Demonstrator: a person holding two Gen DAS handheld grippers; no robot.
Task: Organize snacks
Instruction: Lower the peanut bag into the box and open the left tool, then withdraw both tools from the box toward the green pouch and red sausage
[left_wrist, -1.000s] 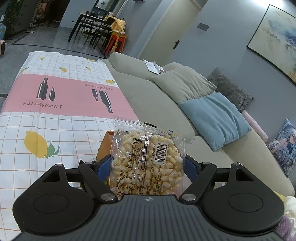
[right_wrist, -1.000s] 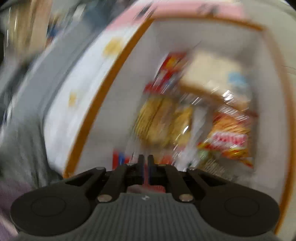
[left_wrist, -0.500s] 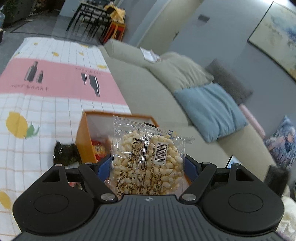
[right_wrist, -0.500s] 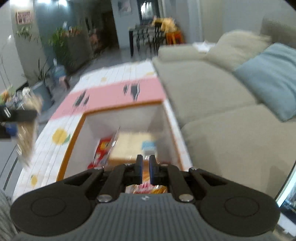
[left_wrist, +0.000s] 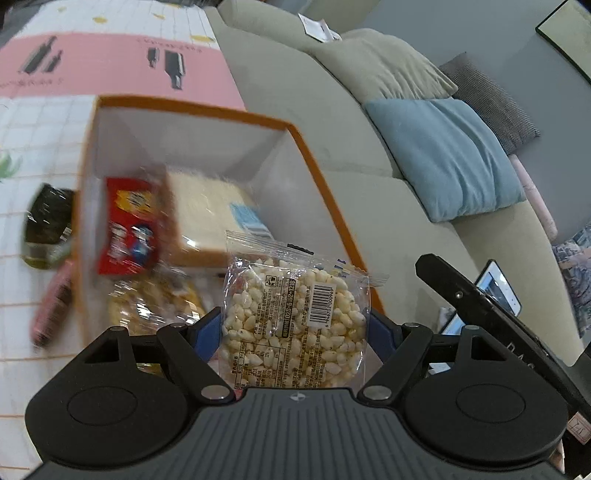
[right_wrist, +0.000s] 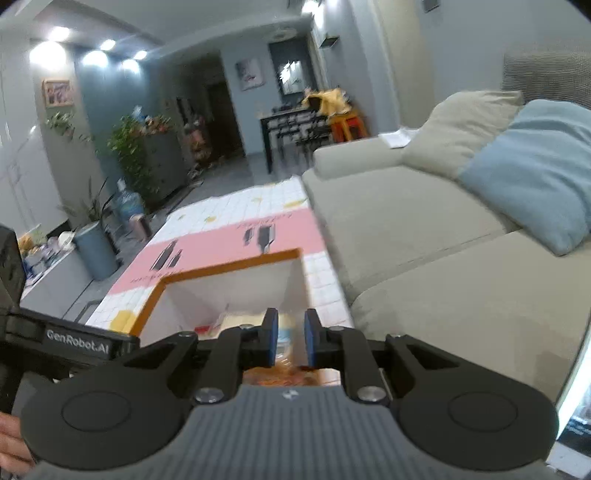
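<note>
Left wrist view: grey fabric sofa (left_wrist: 332, 122) with a soft blue cushion (left_wrist: 443, 155) runs beside the tabletop (left_wrist: 44, 140), covered in a checked pink-and-white cloth. On it stands the box (left_wrist: 291, 127), rectangular, white-walled with an orange rim, holding a red packet (left_wrist: 127, 225), a pale sandwich pack (left_wrist: 210, 210) and a shiny yellow bag (left_wrist: 155, 302). A dark pack (left_wrist: 46, 221) and a pink one (left_wrist: 51, 306), both blurred, lie outside its left wall. Over the box's near end, the left gripper (left_wrist: 295, 332) clamps the puffed-rice bag (left_wrist: 295, 314) by its sides: clear crinkly plastic, upright, long axis vertical, barcode toward the camera. The right gripper (right_wrist: 288, 341) has nothing between its blue-padded jaws, which are opening above the box.
</note>
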